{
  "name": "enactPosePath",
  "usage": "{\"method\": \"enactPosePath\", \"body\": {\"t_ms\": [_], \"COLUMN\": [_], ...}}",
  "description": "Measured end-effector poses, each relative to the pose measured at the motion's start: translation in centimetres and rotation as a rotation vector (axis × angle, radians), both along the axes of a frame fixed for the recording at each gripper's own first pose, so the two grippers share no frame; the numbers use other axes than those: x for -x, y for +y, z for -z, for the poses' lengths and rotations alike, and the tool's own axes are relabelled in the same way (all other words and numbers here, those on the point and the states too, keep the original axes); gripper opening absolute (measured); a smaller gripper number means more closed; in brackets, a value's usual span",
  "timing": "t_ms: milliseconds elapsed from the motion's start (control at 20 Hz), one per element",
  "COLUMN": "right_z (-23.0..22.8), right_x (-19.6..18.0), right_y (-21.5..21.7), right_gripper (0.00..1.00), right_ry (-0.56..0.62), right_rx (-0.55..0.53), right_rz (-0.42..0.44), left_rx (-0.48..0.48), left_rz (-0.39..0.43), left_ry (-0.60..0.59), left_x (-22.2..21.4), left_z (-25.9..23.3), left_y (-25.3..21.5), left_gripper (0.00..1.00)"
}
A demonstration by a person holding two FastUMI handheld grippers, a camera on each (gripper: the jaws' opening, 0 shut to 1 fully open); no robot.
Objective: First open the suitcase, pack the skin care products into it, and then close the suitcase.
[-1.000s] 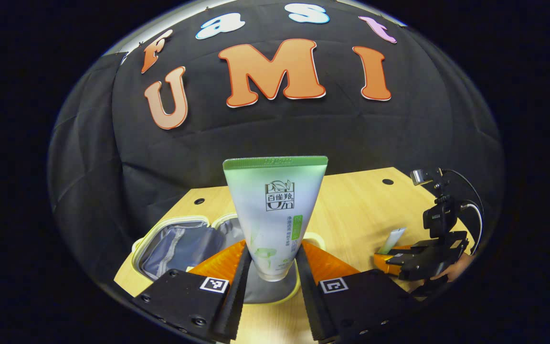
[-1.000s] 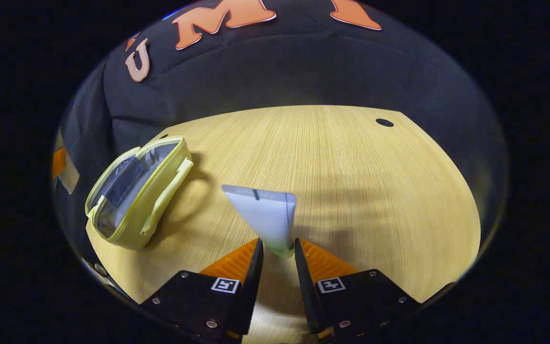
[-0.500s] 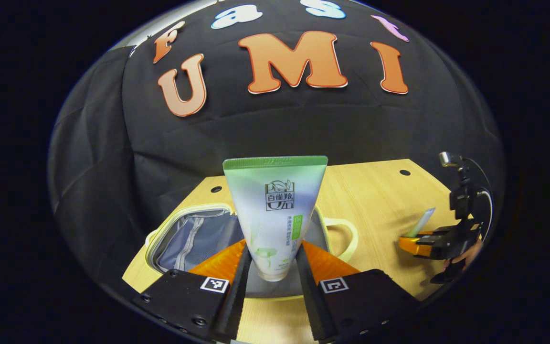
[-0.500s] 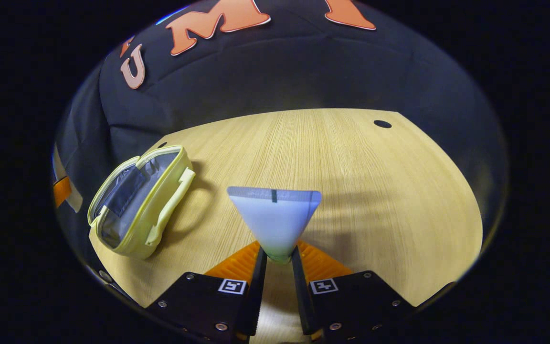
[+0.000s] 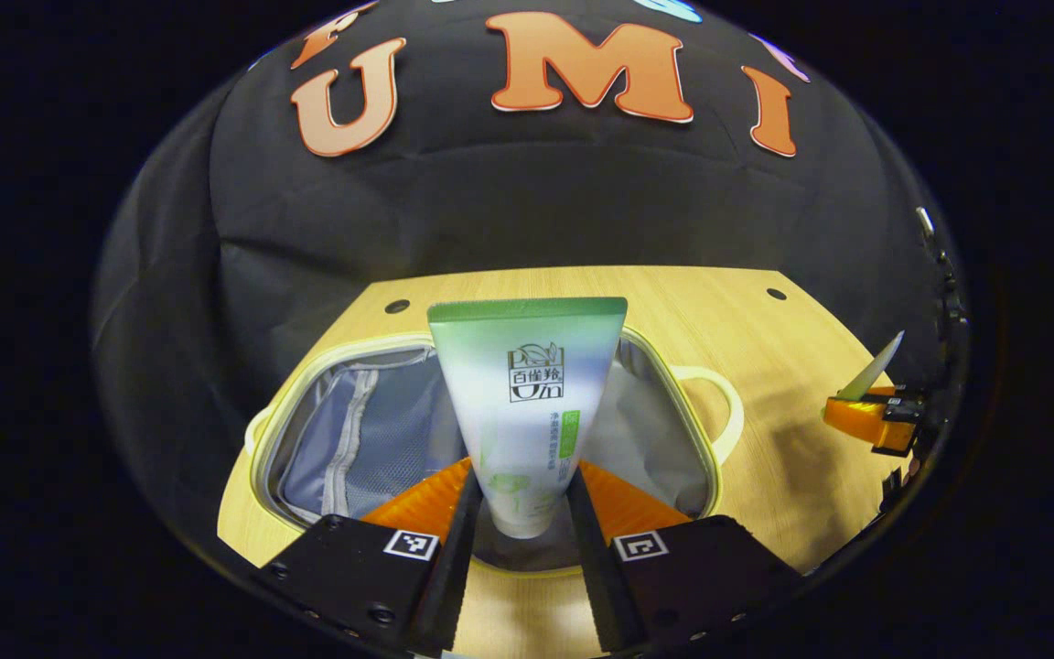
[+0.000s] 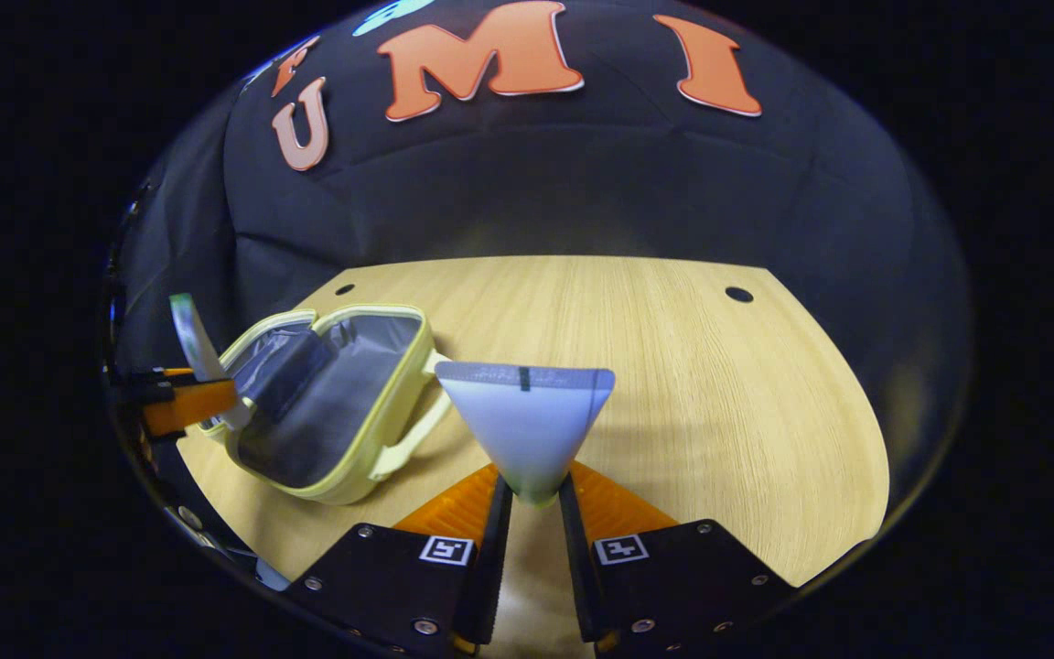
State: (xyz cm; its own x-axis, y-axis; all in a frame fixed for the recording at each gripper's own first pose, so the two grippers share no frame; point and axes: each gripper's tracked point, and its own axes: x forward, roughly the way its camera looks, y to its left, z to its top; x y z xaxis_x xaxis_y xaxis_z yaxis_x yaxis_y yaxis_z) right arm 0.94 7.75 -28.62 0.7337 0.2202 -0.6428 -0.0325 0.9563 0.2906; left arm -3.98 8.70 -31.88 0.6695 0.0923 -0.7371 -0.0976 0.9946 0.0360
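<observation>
We are mid-packing: our left tool (image 5: 521, 513) grips the green-capped tube (image 5: 527, 403) above the open suitcase (image 5: 353, 439) on the table (image 6: 673, 366). Our right tool (image 6: 534, 513) clamps a second white tube (image 6: 525, 421) off to the side. Next, we should lower the left tube inside and let go.

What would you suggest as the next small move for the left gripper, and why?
Probably lower and release: the left gripper grips the green-topped tube directly over the open yellow case, whose grey lining lies exposed beneath it.
</observation>
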Motion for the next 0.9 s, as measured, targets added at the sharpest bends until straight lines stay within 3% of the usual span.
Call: {"method": "enactPosePath", "body": {"t_ms": [350, 450, 650, 900], "right_z": [-4.0, -4.4, -4.7, -5.2], "right_x": [-0.3, -0.1, -0.1, -1.3], "right_y": [4.5, 6.2, 8.0, 11.0], "right_gripper": [0.35, 0.35, 0.35, 0.35], "right_ry": [-0.042, -0.029, -0.032, -0.029], "right_rx": [-0.003, -0.039, -0.003, -0.011], "right_rz": [-0.056, -0.065, -0.117, -0.177], "left_rx": [0.12, 0.147, 0.172, 0.184], "left_rz": [0.067, 0.061, 0.07, 0.013], "left_ry": [0.202, 0.247, 0.301, 0.375], "left_x": [0.4, 0.5, -0.5, -1.9], "left_z": [4.8, 5.8, 7.4, 9.6], "left_y": [0.2, 0.4, 0.2, -0.2], "left_gripper": [0.55, 0.55, 0.55, 0.54]}}
